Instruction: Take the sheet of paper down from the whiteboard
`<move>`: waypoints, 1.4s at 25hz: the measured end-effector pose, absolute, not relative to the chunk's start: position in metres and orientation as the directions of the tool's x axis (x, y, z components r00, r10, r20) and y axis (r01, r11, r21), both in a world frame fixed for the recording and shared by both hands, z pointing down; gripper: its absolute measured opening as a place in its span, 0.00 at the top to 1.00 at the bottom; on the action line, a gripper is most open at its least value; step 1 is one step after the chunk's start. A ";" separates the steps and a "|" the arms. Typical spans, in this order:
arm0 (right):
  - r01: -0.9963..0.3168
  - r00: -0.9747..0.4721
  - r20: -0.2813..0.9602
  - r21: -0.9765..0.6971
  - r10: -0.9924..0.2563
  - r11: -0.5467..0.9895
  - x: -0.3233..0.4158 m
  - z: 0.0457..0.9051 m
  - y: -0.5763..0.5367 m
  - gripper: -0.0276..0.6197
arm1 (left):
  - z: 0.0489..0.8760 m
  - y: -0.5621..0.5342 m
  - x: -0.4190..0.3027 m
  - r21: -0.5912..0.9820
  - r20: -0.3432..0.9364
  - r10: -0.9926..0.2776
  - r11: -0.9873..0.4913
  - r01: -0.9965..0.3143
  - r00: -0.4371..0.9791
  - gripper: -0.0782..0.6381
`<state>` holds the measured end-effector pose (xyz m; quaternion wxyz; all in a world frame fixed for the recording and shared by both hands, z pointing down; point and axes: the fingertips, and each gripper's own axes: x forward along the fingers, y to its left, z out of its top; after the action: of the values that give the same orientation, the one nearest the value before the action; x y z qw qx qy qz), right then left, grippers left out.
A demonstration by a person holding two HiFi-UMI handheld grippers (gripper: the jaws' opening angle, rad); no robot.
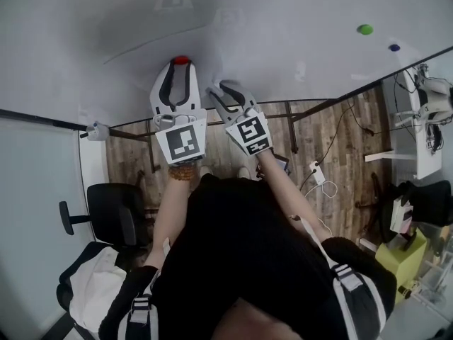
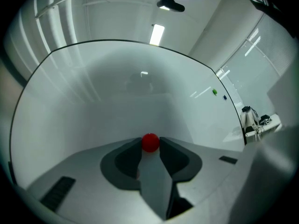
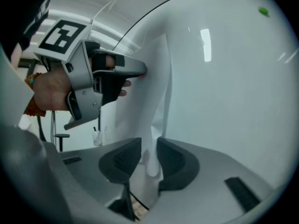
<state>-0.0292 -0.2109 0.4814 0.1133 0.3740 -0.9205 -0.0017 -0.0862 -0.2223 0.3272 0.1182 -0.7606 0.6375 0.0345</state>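
Left gripper view showed the left hand-held gripper (image 1: 181, 69) clamped on a red magnet (image 2: 150, 142) that sat against the whiteboard (image 1: 283, 34). Just beside it at the whiteboard, the right hand-held gripper (image 3: 149, 148) had its jaws apart, an edge of the sheet of paper (image 3: 156, 97) standing between them unpinched. The sheet ran from the magnet to those jaws, bowing slightly off the whiteboard.

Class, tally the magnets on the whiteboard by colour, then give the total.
red magnet: 1
green magnet: 1
blue magnet: 1
Total: 3
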 end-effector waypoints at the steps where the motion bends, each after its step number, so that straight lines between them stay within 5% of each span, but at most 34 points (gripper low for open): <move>1: -0.651 -0.733 0.200 0.070 -0.650 0.756 -0.035 0.481 -0.207 0.79 | 0.327 -0.222 -0.086 -0.134 -0.203 -0.962 -0.159 -0.978 0.184 0.72; 17: -0.632 -0.723 0.089 0.313 -0.685 0.709 -0.034 0.438 -0.211 0.79 | 0.327 -0.222 -0.088 -0.129 -0.205 -0.962 -0.158 -0.979 0.182 0.72; 35: -0.644 -0.742 0.124 0.140 -0.659 0.752 -0.042 0.456 -0.214 0.92 | 0.323 -0.219 -0.085 -0.139 -0.211 -0.960 -0.156 -0.978 0.183 0.70</move>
<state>-0.0416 -0.2140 0.4558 0.0832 0.3494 -0.9322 -0.0440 -0.0851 -0.2192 0.3230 0.1222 -0.7593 0.6381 0.0364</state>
